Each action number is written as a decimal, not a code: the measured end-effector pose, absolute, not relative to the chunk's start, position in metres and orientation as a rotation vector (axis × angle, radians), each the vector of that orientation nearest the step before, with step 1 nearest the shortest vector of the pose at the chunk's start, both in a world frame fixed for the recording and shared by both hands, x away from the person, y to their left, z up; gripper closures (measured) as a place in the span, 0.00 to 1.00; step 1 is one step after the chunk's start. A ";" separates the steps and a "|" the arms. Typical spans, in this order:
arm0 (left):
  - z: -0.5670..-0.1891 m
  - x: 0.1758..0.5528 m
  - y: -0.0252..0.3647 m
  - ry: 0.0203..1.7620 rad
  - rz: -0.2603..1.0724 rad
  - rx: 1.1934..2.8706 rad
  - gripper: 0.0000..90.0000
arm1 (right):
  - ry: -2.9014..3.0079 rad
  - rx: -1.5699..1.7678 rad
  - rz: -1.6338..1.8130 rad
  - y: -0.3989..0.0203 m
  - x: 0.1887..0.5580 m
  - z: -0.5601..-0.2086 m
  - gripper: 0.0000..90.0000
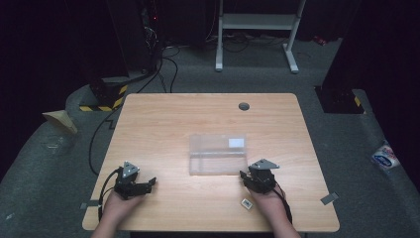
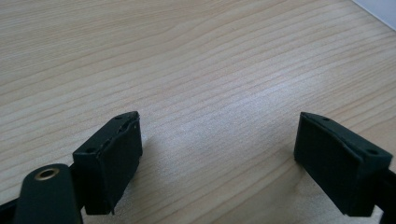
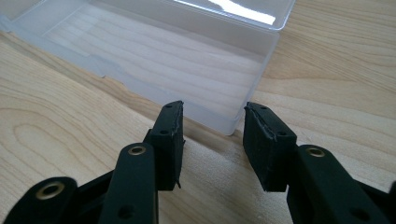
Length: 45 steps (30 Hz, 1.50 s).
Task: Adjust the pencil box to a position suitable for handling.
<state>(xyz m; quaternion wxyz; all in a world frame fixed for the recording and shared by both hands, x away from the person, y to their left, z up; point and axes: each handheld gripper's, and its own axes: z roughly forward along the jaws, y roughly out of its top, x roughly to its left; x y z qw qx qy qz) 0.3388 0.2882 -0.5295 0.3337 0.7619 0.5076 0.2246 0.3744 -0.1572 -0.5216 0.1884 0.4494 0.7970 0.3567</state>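
A clear plastic box (image 1: 218, 154) lies open on the wooden table (image 1: 163, 124), its lid folded back toward the far side. My right gripper (image 1: 244, 175) rests just off the box's near right corner. In the right gripper view the box (image 3: 163, 56) is empty, and its corner sits just ahead of my right gripper (image 3: 214, 109), whose jaws stand apart with nothing between them. My left gripper (image 1: 151, 184) rests at the near left of the table, pointing right. In its own view my left gripper (image 2: 219, 121) is wide open over bare wood.
A small white item (image 1: 245, 203) lies on the table beside the right hand. A grey round grommet (image 1: 243, 106) sits near the far edge. Beyond the table stand a white metal frame (image 1: 257, 22) and dark equipment with cables (image 1: 124, 74).
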 end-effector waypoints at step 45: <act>-0.530 0.339 0.288 1.327 0.589 1.987 0.17 | 2.214 1.252 1.038 -0.163 0.368 -0.513 0.53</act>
